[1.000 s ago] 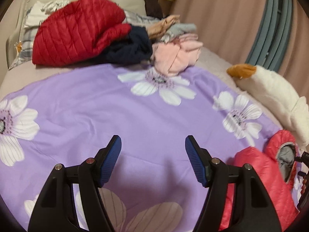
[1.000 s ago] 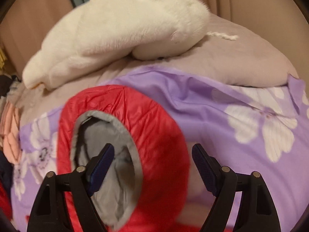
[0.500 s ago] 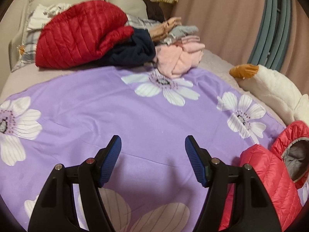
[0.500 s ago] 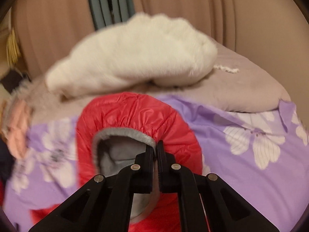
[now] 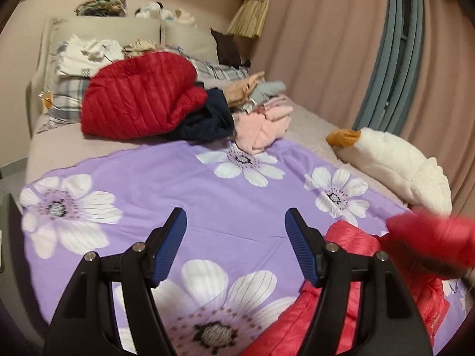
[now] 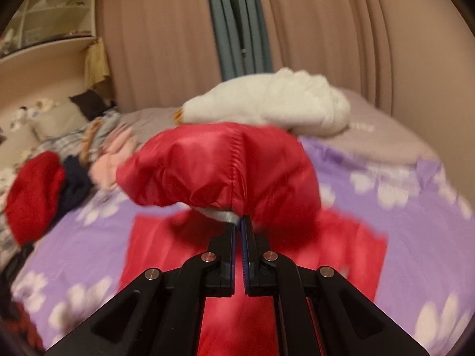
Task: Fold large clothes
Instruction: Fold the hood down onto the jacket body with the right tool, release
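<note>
One right hand-held gripper (image 6: 241, 222), formerly apart, now clamped on raised hood (image 6: 213, 169); left (image 5: 236, 231) apart.

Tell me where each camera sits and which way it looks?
Left wrist: it sits on the left hand-held gripper, looking along the open fingers, across the purple sheet to the clothes pile and pillows; only the gripper shows.
Right wrist: it sits on the right hand-held gripper, which is shut on the red jacket's hood, facing the curtain; only the gripper shows.
Both see the jacket, sheet, pile, curtain and white plush goose.
</note>
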Demonstrator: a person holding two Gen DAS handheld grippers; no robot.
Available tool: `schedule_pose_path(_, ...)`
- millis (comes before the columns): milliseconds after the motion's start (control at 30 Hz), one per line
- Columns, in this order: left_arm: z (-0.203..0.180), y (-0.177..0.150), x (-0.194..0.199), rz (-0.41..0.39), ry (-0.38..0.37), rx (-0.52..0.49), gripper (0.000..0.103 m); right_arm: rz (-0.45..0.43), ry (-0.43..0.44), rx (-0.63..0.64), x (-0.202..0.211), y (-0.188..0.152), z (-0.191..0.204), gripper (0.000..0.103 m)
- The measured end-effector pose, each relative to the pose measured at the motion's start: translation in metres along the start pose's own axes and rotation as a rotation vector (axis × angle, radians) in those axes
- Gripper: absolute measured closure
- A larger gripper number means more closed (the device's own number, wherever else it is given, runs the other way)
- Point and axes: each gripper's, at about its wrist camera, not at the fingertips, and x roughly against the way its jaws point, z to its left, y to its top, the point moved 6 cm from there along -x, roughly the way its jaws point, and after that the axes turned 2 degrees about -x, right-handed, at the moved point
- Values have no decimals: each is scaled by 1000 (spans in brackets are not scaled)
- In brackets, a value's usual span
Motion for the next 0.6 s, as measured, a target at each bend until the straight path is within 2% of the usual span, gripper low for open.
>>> schedule_pose_path(133, 4, -8, 19, 40, -31, -1, 34, 48, -8, 28, 16, -61, 3, 99)
schedule_pose_path(200, 7, -12, 27, 41, -34, -6, 34, 107, -2, 3, 17, -88, 0, 99)
schedule_pose_path(300, 6, -16, 35, 39, -44, -17, 34, 151, -59, 2, 15, -103, -12, 99)
schedule_pose_path(433, -2, -21, 38, 55, -64, -23, 35, 119, -79, 21, 36, -94, -12, 99)
schedule_pose_path(600, -30, -22, 32, 75, -119, -26, 36, 66, -97, -29, 47, -55, -24, 99)
